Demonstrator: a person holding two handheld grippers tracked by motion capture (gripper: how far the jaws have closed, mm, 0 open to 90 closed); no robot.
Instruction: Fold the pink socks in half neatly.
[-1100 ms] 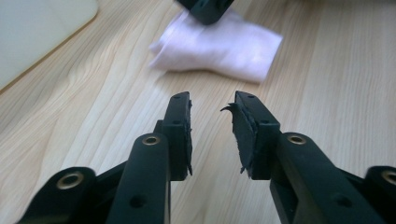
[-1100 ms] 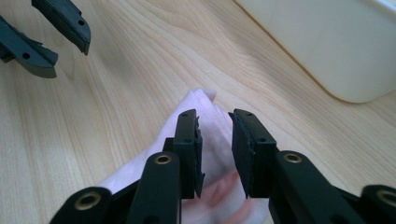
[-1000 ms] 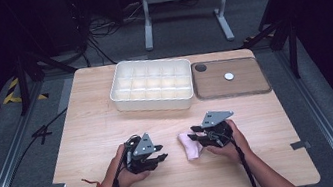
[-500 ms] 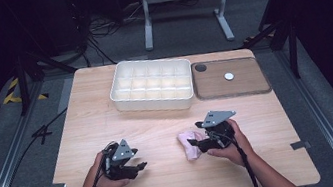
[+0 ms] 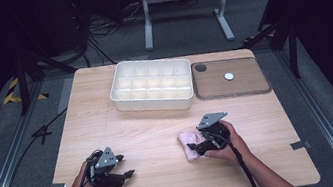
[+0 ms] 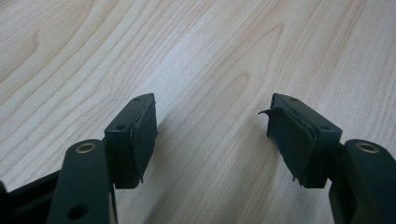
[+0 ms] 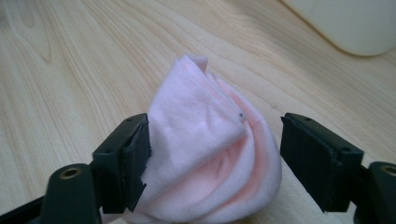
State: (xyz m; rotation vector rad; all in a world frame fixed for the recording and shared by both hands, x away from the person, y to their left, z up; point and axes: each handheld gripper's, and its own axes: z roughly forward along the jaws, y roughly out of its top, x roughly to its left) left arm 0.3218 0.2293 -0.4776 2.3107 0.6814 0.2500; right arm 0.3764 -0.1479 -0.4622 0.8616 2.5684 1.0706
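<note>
The pink cloth (image 7: 210, 158) lies folded in a soft bundle on the wooden table (image 5: 160, 130), right between the jaws of the right gripper (image 5: 194, 146). In the right gripper view one pad touches the cloth's edge while the other stands clear of it with a gap, so the jaws are spread and not pressing; they have just been opening, with the cloth between them.

Beyond the right gripper, farther up the table, sits the white compartment tray (image 5: 150, 83), with the flat brown lid (image 5: 230, 78) just beside it on the right-hand side; a small white disc (image 5: 228, 76) rests on that lid.

The left gripper (image 5: 124, 173) is well apart from the cloth, off to the right gripper's left and nearer the table's front edge. Its jaws stand fairly wide and have just been opening too; in the left gripper view there is bare wood grain between the pads (image 6: 140, 140).
</note>
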